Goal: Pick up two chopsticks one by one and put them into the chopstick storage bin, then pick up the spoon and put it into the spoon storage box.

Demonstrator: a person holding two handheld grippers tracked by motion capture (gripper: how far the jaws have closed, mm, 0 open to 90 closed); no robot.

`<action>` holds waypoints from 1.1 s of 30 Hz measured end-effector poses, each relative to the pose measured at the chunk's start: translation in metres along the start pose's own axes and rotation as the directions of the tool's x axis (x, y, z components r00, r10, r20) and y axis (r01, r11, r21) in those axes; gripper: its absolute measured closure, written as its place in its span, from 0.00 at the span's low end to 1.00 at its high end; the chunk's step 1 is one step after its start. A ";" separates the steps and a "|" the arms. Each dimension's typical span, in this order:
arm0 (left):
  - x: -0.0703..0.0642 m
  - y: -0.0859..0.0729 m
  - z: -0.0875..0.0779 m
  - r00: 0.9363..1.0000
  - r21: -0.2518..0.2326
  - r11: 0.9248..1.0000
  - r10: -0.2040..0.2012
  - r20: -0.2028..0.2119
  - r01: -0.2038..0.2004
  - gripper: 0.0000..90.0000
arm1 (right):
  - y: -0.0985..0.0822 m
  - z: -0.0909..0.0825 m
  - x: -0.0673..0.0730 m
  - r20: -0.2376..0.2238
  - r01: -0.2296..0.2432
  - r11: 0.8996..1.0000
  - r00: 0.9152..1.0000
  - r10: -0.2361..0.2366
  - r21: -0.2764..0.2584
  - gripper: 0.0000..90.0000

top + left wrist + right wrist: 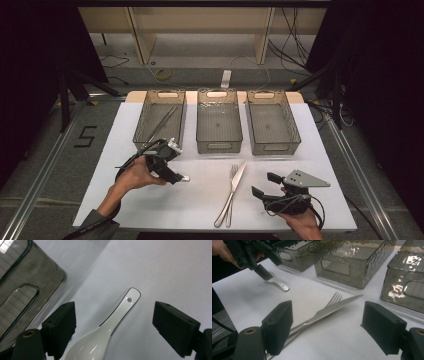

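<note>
A white ceramic spoon [110, 327] with a hole in its handle lies on the white table cover [200, 200]; its handle tip [185, 178] pokes out to the right. My left gripper [113, 312] hovers low over it, open, one jaw on each side of the spoon without clamping it. My left gripper [175, 167] sits just in front of the left basket [159, 116]. A steel knife [236, 181] and fork [229, 197] lie crossed at the table's centre front. My right gripper [265, 184] rests open to their right, and its view looks at the knife [329, 310] and fork [335, 299].
Three grey see-through baskets stand in a row at the back: the left one holds thin metal sticks [162, 122], while the middle basket [218, 122] and right basket [272, 122] look bare inside. Table edges lie close behind both hands.
</note>
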State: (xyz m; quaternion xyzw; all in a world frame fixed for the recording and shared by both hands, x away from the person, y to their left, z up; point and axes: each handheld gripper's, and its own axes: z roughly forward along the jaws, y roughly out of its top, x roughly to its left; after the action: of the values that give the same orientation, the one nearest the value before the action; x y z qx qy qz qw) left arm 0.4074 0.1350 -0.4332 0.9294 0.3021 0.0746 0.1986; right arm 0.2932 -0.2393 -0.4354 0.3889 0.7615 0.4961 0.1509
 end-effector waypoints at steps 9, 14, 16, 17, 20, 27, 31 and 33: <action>0.000 0.001 0.008 1.000 0.022 1.000 0.017 -0.015 -0.017 0.21 | -0.001 -0.001 0.000 0.002 -0.005 1.000 1.000 0.005 -0.002 0.28; -0.001 0.002 0.012 0.999 0.038 0.999 0.033 -0.015 -0.033 0.24 | -0.001 -0.001 0.000 0.003 -0.004 1.000 1.000 0.004 0.001 0.28; -0.001 0.002 0.014 0.999 0.039 0.999 0.036 -0.011 -0.036 0.27 | -0.001 -0.001 0.000 0.005 -0.005 1.000 1.000 0.005 -0.001 0.28; -0.001 0.003 0.015 0.999 0.044 0.998 0.037 -0.010 -0.037 0.28 | -0.001 -0.002 0.000 0.007 -0.005 1.000 1.000 0.005 0.000 0.28; -0.002 0.003 0.018 0.999 0.054 0.997 0.050 -0.016 -0.049 0.32 | -0.002 -0.002 0.001 0.008 0.002 1.000 1.000 -0.002 0.002 0.28; -0.003 0.003 0.025 0.997 0.095 0.992 0.081 -0.002 -0.080 0.42 | -0.001 -0.002 0.002 0.007 0.007 1.000 1.000 -0.008 0.007 0.28; -0.001 0.001 0.027 0.997 0.114 0.990 0.078 0.003 -0.078 0.48 | -0.001 -0.001 0.004 0.007 0.012 1.000 1.000 -0.012 0.010 0.28; 0.000 0.001 0.027 0.997 0.117 0.990 0.078 0.008 -0.079 0.50 | -0.001 -0.002 0.004 0.009 0.012 1.000 1.000 -0.012 0.010 0.28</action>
State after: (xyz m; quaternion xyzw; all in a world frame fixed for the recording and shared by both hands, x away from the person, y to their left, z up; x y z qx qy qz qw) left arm 0.4150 0.1259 -0.4577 0.9508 0.2687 0.0628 0.1410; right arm 0.2893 -0.2378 -0.4352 0.3870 0.7656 0.4898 0.1554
